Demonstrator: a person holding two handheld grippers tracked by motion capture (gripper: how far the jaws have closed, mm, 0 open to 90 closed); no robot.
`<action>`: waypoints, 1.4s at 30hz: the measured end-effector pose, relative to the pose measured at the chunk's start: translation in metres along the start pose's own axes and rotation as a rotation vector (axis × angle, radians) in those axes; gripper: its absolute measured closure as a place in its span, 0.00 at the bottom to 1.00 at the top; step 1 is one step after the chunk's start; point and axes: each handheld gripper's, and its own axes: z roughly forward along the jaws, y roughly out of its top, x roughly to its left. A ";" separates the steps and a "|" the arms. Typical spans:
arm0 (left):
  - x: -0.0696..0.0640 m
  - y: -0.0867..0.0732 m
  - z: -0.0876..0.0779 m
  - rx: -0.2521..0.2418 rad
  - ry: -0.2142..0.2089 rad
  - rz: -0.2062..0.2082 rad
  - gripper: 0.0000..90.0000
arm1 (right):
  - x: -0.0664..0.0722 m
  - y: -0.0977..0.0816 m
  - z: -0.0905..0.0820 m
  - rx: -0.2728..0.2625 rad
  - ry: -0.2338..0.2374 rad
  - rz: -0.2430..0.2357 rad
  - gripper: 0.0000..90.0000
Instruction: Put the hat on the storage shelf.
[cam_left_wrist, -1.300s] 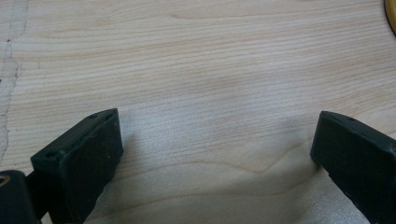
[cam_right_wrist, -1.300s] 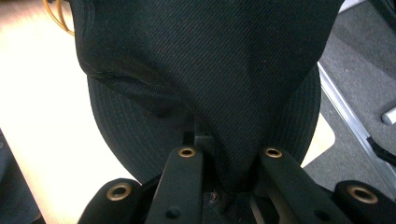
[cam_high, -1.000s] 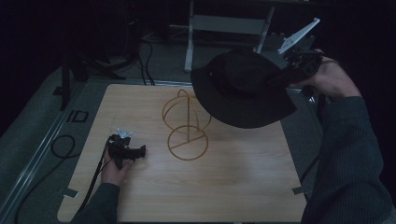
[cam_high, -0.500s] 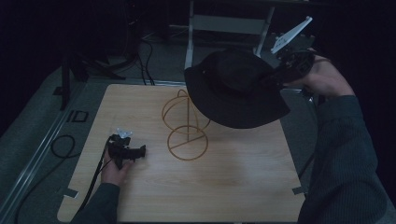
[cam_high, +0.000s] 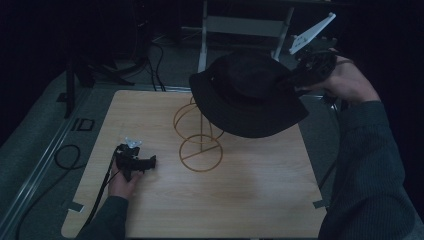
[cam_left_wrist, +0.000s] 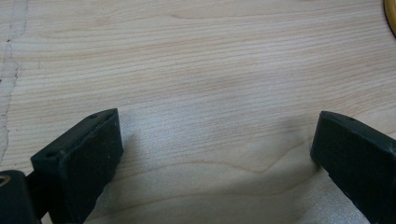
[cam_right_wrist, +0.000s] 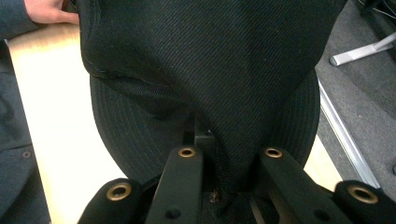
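high view | right hand-held gripper (cam_high: 295, 80) clamped on black hat (cam_high: 245, 95) above wire stand (cam_high: 200, 135) | left hand-held gripper (cam_high: 150, 162) jaws apart on table (cam_high: 250, 190)

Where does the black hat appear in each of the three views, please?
High view: the black hat hangs upper centre-right, above the wire stand, clamped in the right tongs.
Left gripper view: the hat is not in this picture.
Right gripper view: the hat spreads across the middle and top, pinched between the tongs' black jaws.
Shared landmark: the light wooden table.
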 end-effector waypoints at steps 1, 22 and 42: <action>0.000 0.000 0.000 0.000 0.000 0.000 0.03 | 0.000 0.001 0.001 0.003 0.002 0.000 0.95; 0.000 0.000 0.000 0.001 -0.001 0.000 0.03 | 0.008 0.024 0.040 0.036 0.066 -0.056 0.95; 0.000 0.000 0.000 -0.003 0.001 -0.001 0.03 | 0.016 0.049 0.101 0.089 0.145 -0.076 0.94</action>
